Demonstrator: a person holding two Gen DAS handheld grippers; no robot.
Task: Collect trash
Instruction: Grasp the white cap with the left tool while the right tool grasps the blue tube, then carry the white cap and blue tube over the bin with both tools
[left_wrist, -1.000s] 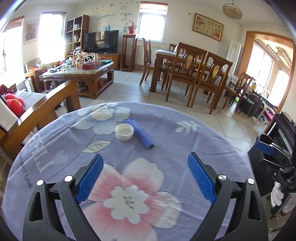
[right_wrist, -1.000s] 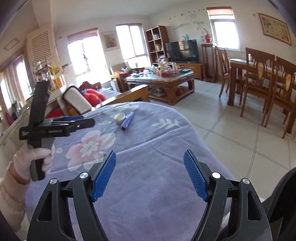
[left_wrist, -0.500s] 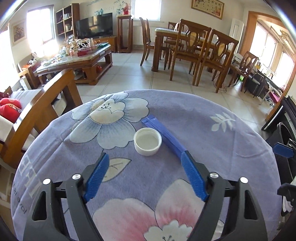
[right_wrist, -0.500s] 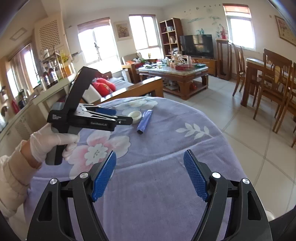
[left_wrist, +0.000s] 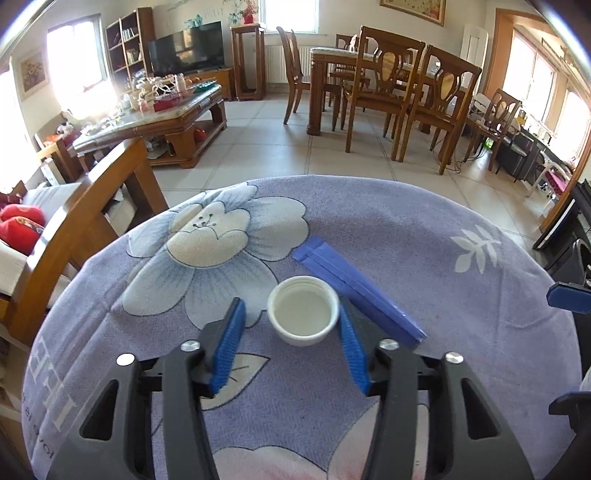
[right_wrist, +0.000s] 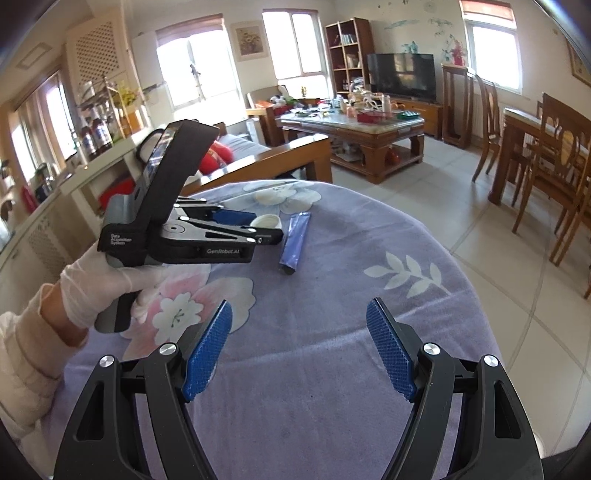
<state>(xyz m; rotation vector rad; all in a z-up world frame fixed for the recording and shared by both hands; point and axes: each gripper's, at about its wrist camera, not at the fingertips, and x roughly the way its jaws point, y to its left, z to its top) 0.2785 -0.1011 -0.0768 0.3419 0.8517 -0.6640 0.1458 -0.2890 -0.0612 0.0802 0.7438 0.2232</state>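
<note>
White cap (left_wrist: 303, 316) lies between the spread fingers of the left gripper (left_wrist: 291, 334), touching the blue packet (left_wrist: 356, 291); right gripper (right_wrist: 299, 349), fingers spread, hovers nearer than the cap.

Sunlit living room: tiled floor (left_wrist: 266, 147), wooden coffee table (left_wrist: 162, 122) (cluttered), dining table (left_wrist: 369, 62) with chairs, television (right_wrist: 400, 75), bookshelf (right_wrist: 347, 51), bright windows (right_wrist: 192, 70).

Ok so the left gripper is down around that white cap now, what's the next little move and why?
Probably close the left gripper on the white cap. The cap sits between the fingers, the right pad near its rim, the left pad still apart. The blue packet lies just outside the right finger, so closing should take the cap alone.
</note>
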